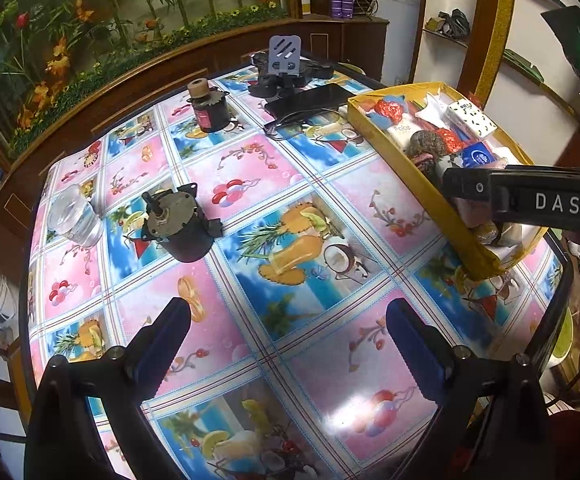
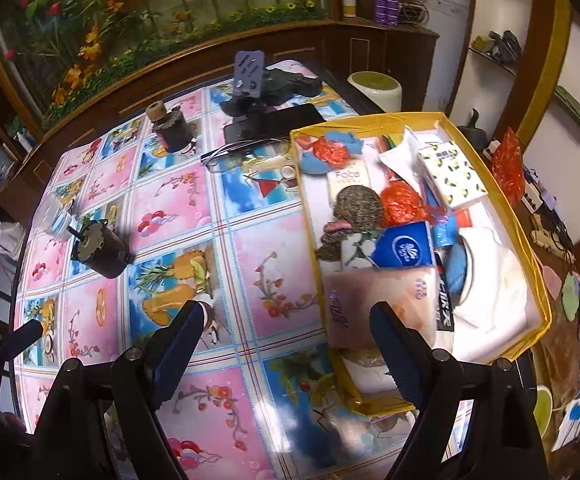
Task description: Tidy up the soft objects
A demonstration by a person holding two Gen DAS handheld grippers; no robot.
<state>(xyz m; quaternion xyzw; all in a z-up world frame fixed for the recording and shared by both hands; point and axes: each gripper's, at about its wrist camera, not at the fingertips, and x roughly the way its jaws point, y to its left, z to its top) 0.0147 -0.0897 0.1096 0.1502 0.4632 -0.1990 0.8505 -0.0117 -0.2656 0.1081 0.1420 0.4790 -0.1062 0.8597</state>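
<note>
Left wrist view: the left gripper [image 1: 290,320] hangs over the glossy fruit-and-flower patterned tablecloth [image 1: 249,184] with its blue-padded jaws spread wide and nothing between them. At right stands the shallow yellow cardboard box [image 1: 414,168], filled with soft objects — tissue packs, red crinkled netting, a round grey scrubber [image 1: 428,140]; a black finger of the right gripper [image 1: 530,200] crosses in front of the box's near end. Well apart from the box lie a black cylindrical motor with a metal shaft [image 1: 181,228], a clear plastic cup [image 1: 74,218], a second dark motor topped by a brown spool [image 1: 206,106] and a black phone [image 1: 310,100]. Right wrist view: the right gripper [image 2: 285,344] is likewise wide open and empty; its right finger overlaps the box's near corner [image 2: 374,404], its left finger stands over the cloth. Inside the box lie a pale pink tissue pack [image 2: 382,300], a blue tissue pack [image 2: 404,248] and a white lemon-printed pack [image 2: 452,176], touching one another.
</note>
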